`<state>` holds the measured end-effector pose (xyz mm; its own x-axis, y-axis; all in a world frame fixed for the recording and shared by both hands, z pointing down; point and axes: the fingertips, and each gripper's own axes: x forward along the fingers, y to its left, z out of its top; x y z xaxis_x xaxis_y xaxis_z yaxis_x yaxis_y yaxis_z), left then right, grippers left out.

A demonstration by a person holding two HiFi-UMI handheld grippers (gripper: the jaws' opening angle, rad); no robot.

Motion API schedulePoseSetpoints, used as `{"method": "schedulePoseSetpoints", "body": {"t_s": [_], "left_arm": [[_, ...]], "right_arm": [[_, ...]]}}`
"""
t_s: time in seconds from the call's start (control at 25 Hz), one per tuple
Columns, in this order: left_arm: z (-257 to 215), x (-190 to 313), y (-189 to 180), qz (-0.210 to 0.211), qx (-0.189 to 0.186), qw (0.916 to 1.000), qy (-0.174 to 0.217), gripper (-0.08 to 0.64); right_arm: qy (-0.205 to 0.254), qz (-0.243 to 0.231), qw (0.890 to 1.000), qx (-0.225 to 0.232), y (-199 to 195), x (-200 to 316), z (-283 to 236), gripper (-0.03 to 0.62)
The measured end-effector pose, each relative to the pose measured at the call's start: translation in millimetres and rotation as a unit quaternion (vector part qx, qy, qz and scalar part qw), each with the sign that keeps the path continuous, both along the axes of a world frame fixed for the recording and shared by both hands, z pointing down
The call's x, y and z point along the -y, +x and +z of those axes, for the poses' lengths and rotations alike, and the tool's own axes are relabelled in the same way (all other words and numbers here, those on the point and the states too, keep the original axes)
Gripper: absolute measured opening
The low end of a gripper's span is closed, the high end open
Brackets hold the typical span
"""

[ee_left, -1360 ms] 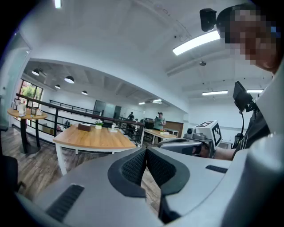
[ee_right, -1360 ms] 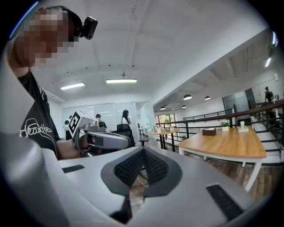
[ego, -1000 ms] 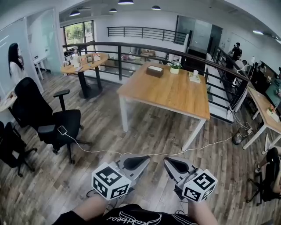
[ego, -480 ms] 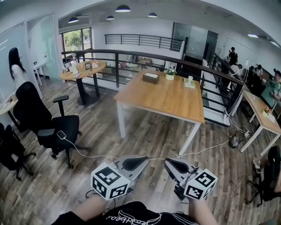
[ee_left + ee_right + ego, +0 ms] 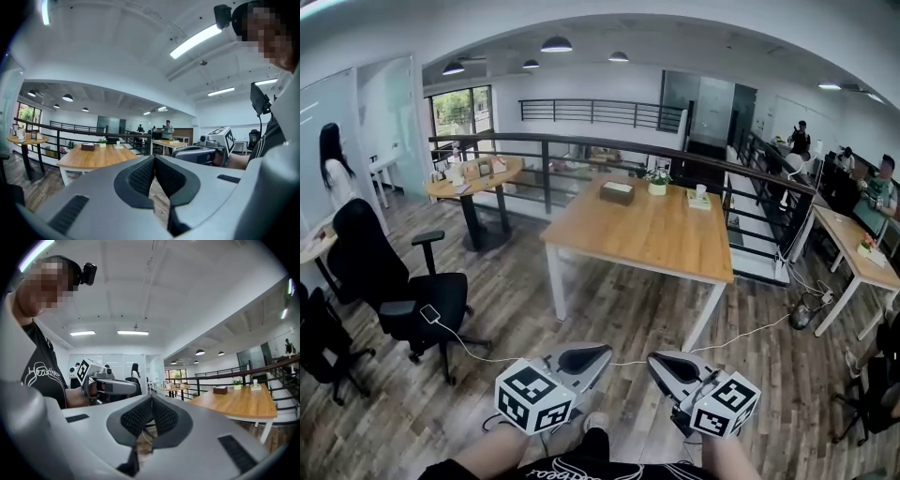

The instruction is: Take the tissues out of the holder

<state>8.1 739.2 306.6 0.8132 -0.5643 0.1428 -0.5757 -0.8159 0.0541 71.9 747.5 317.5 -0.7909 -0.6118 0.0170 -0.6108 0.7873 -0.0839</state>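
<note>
The tissue holder (image 5: pixel 617 193) is a brown box with white tissue on top. It stands at the far end of a wooden table (image 5: pixel 647 234), well ahead of me. It also shows small in the left gripper view as a brown box (image 5: pixel 87 146), and in the right gripper view as the same box (image 5: pixel 220 390). My left gripper (image 5: pixel 602 351) and right gripper (image 5: pixel 653 360) are held low, close to my body, over the wooden floor and far from the table. Both are shut with nothing between the pads (image 5: pixel 140 176) or the right one's pads (image 5: pixel 136 417).
A potted plant (image 5: pixel 656 184) and a cup (image 5: pixel 700 192) stand near the holder. A black office chair (image 5: pixel 403 281) is to the left, with a cable (image 5: pixel 487 352) across the floor. A black railing (image 5: pixel 581 150) runs behind the table. A round table (image 5: pixel 473 173) and a standing person (image 5: pixel 337 169) are at far left.
The head view has tilted up a little, so the table and holder sit lower in the picture. Both grippers stay shut and close together in front of me.
</note>
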Motion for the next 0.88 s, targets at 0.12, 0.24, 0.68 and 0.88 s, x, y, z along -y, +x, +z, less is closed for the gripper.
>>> {"method": "schedulePoseSetpoints", "body": {"t_s": [0.12, 0.24, 0.68, 0.88], "left_arm": [[0.4, 15.6, 2.7, 0.002, -0.015, 0.9999, -0.005, 0.014], [4.4, 41.7, 0.1, 0.0, -0.018, 0.9998, -0.002, 0.014], [55.6, 214.9, -29.7, 0.008, -0.006, 0.9993, -0.035, 0.014], [61.9, 341.1, -56.1, 0.007, -0.01, 0.9992, -0.039, 0.014]], "right_arm": [[-0.005, 0.005, 1.0, -0.004, 5.8, 16.0, 4.2, 0.017], [-0.011, 0.012, 1.0, -0.002, 6.6, 43.7, 11.8, 0.017], [-0.051, -0.002, 0.999, -0.01, -36.1, 225.1, 59.0, 0.017], [-0.084, -0.002, 0.996, -0.01, -60.9, 349.5, 73.5, 0.017]]}}
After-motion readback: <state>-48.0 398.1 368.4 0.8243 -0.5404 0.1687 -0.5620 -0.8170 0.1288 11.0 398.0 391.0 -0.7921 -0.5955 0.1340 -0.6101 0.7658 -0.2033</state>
